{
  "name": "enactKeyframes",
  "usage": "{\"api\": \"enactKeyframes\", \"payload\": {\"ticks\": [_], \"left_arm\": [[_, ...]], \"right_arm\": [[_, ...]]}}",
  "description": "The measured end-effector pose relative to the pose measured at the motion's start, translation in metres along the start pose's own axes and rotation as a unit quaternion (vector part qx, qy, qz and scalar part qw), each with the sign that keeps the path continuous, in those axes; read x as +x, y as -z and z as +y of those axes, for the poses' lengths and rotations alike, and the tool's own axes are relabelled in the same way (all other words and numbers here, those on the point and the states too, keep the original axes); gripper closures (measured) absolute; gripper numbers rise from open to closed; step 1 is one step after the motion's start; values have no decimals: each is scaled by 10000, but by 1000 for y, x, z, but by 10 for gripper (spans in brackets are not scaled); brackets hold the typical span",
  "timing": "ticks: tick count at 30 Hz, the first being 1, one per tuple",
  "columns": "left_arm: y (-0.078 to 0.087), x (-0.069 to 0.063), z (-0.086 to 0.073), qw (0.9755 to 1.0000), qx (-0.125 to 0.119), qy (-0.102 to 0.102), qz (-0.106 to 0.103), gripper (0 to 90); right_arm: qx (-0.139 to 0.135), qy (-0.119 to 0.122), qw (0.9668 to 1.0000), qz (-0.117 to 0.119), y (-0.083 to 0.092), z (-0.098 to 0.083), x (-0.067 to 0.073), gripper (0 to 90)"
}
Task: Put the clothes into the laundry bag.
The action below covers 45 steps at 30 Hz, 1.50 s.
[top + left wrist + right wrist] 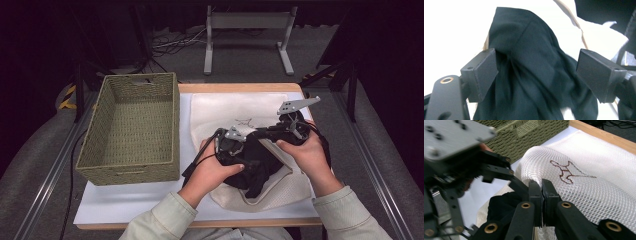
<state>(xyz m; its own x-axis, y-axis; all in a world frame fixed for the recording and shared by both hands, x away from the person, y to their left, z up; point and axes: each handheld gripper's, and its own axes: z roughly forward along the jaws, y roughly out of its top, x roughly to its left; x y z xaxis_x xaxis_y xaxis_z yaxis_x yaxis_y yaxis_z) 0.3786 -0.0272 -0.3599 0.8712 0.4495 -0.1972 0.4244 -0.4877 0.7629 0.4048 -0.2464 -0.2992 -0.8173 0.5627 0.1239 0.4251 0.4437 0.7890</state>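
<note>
Pinching the edge of the white mesh bag (584,170), the right gripper (541,192) has its jaws pressed fully together on the netting. Just beside it, the left gripper (536,75) has its jaws wide apart; the black garment (534,65) hangs between them, but the pads do not press on it. This cloth lies at the bag's mouth, near both grippers. To the left gripper's outer side stands the woven basket (131,127).
</note>
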Motion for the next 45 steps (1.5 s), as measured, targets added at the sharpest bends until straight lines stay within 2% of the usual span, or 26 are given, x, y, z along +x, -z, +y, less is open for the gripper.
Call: {"api": "enactKeyframes", "payload": {"ticks": [5, 8, 14, 18, 24, 30, 35, 38, 40, 42, 45], "left_arm": [[15, -4, -15, 9998, 133, -116, 32, 177], [19, -5, -23, 9994, 205, -239, 154, 164], [18, -4, -34, 9984, 339, -347, 291, 169], [15, 0, -42, 9981, 445, -323, 264, 184], [13, 4, -48, 9984, 363, -310, 302, 203], [14, 2, -53, 9960, 394, -570, 570, 356], [12, 0, -52, 9932, 495, -881, 571, 513], [11, 3, -53, 9949, 551, -794, 289, 703], [10, 5, -54, 9956, 553, -724, 196, 783], [10, 6, -54, 9970, 490, -602, 80, 842], [12, 4, -50, 9982, 303, -499, -116, 861]], "right_arm": [[2, -11, 10000, 10, 1, 0, 0, 882], [-3, 1, 10000, 18, 0, 0, 0, 882], [-6, 4, 10000, 18, 0, 0, 1, 882], [1, 7, 10000, 27, 0, -1, 1, 881], [10, 6, 10000, 47, -1, -2, 1, 881], [15, 13, 10000, 67, -2, -2, 1, 881], [14, -10, 10000, 66, -3, -2, 2, 882], [5, -10, 10000, 84, -3, -1, 2, 882], [5, -7, 10000, 86, -3, -1, 2, 881], [-4, -7, 10000, 99, -3, -2, 1, 882], [-28, -10, 9999, 103, -2, -2, 1, 882]]}}
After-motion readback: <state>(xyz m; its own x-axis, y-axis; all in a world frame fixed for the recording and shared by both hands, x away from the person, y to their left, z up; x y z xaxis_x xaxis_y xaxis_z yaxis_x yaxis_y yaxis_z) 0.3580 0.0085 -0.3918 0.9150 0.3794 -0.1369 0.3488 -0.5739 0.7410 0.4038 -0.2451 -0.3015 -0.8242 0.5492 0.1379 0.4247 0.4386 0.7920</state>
